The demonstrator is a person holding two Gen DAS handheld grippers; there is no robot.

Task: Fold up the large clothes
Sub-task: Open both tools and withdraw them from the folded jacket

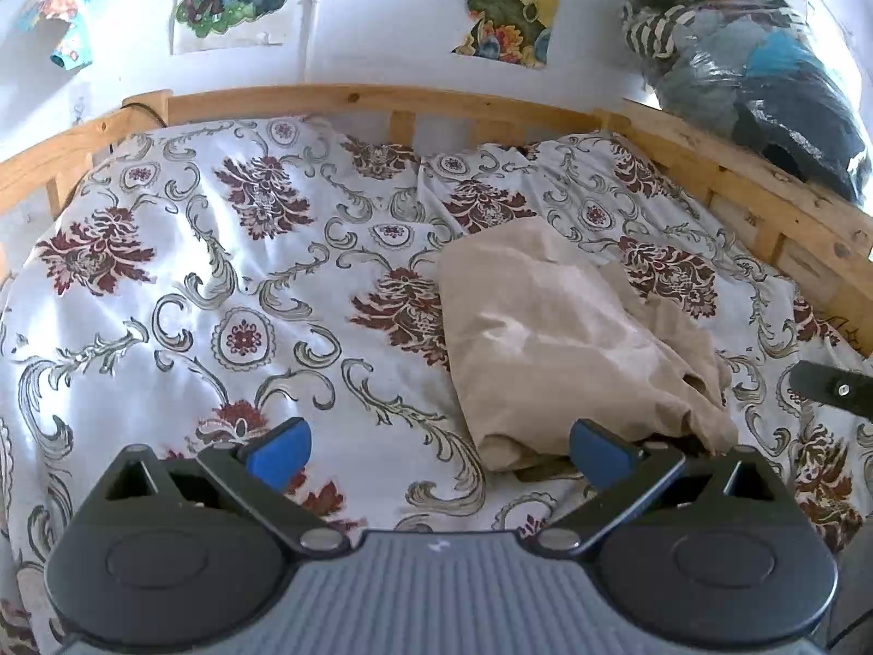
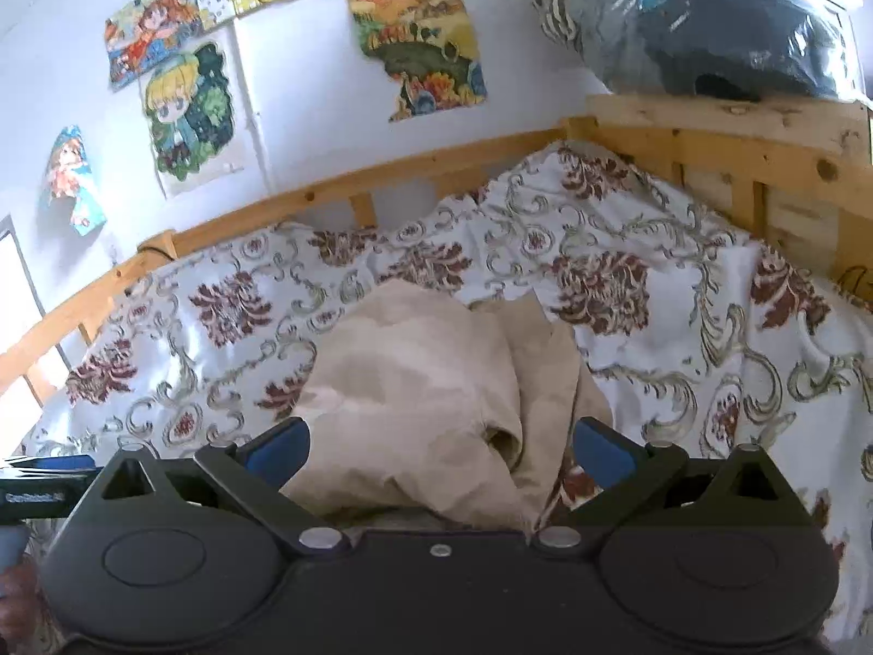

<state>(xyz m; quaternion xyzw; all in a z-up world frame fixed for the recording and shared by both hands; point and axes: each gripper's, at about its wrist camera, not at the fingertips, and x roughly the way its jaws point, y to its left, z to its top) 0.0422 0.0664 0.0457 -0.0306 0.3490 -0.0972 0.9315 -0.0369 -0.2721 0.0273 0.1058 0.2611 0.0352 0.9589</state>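
The beige cotton garment lies as a compact, roughly rectangular bundle on the bed, several layers deep, so the folding looks largely done. It is not tidy, though: the top panel is creased, and on its right side loose flaps and a rumpled edge stick out, with a small gaping pocket of cloth near the front corner. What may remain is squaring up those edges, or nothing at all; from these angles I cannot tell what kind of garment it is.

Seen from the left gripper, the bundle sits ahead and to the right of its jaws, which stand wide apart and empty. The right gripper has the bundle directly ahead, between and beyond its jaws, likewise spread wide and not pressing on the cloth.

Underneath is the white floral-patterned bedspread, ringed by the pale wooden bed rail.
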